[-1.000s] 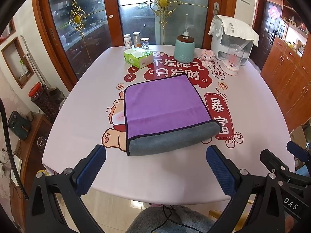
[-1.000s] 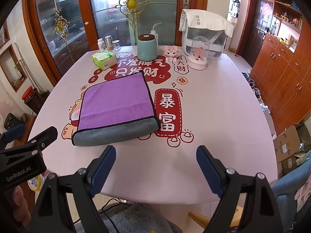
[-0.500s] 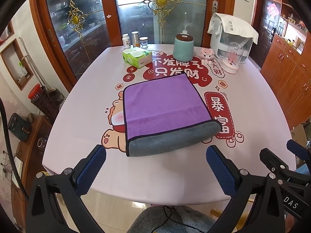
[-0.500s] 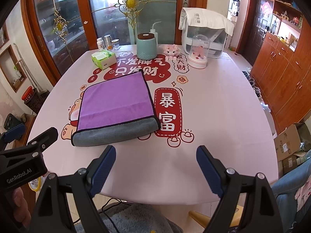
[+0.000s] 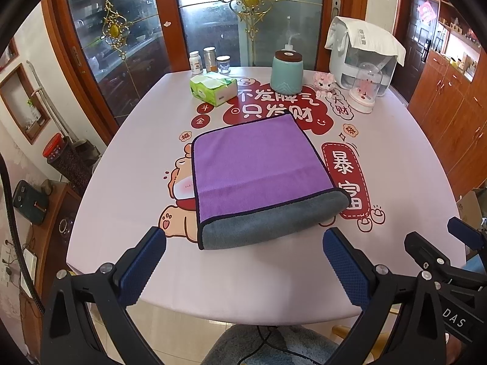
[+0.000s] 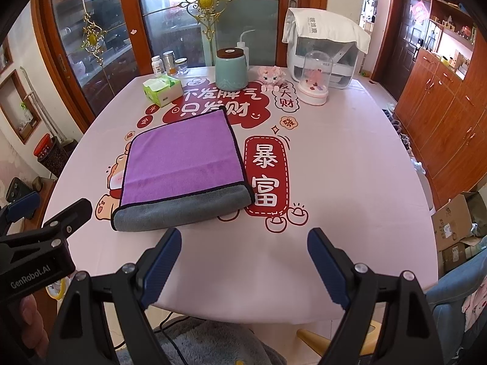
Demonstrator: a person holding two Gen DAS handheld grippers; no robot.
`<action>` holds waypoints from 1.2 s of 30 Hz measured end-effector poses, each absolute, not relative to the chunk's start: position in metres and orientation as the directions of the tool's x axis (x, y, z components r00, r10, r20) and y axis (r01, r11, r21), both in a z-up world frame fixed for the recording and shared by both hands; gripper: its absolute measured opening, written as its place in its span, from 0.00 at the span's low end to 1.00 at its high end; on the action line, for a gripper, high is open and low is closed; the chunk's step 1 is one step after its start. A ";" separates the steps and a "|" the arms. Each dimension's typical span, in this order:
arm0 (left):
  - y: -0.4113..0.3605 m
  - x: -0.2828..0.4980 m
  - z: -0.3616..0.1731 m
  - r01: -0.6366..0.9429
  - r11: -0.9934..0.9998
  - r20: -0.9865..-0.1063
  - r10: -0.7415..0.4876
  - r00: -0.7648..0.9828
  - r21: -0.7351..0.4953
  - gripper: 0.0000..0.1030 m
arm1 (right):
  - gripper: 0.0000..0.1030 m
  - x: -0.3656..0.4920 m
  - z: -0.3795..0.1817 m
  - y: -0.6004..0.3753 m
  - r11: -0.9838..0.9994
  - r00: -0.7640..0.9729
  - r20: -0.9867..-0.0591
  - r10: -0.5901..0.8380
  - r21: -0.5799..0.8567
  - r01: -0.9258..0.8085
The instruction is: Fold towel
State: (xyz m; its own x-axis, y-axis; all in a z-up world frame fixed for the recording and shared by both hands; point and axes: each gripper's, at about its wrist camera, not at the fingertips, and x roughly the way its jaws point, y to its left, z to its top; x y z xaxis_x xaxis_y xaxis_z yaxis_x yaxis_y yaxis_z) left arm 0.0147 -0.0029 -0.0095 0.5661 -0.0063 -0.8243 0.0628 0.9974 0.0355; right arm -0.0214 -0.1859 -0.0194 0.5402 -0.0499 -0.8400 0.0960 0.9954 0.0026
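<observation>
A folded towel (image 5: 252,167), purple on top with a grey rolled fold at the near edge, lies flat on the pink printed tablecloth (image 5: 127,200). It also shows in the right wrist view (image 6: 182,167), left of centre. My left gripper (image 5: 243,261) is open and empty, held above the table's near edge just short of the towel's grey fold. My right gripper (image 6: 243,261) is open and empty, near the front edge and to the right of the towel. Neither touches the towel.
At the table's far side stand a green tissue box (image 5: 213,86), a teal jar (image 5: 286,70), three small bottles (image 5: 210,60), a pink toy (image 5: 324,80), a glass dome (image 5: 365,91) and a white appliance (image 5: 362,51). Wooden cabinets (image 6: 450,106) line the right.
Both grippers have stayed almost still, open. The towel has not moved.
</observation>
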 end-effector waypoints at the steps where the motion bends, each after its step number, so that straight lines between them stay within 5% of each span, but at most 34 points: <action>1: -0.002 0.016 -0.010 0.064 0.997 -0.825 -0.006 0.565 0.036 0.99 | 0.83 -0.018 -0.017 -0.186 0.995 0.537 -0.842 -0.049 0.004 0.096; 36: 0.015 0.071 -0.043 0.031 1.000 -0.856 -0.014 0.517 0.002 0.95 | 0.83 0.043 -0.045 -0.182 0.998 0.494 -0.868 -0.052 -0.028 0.054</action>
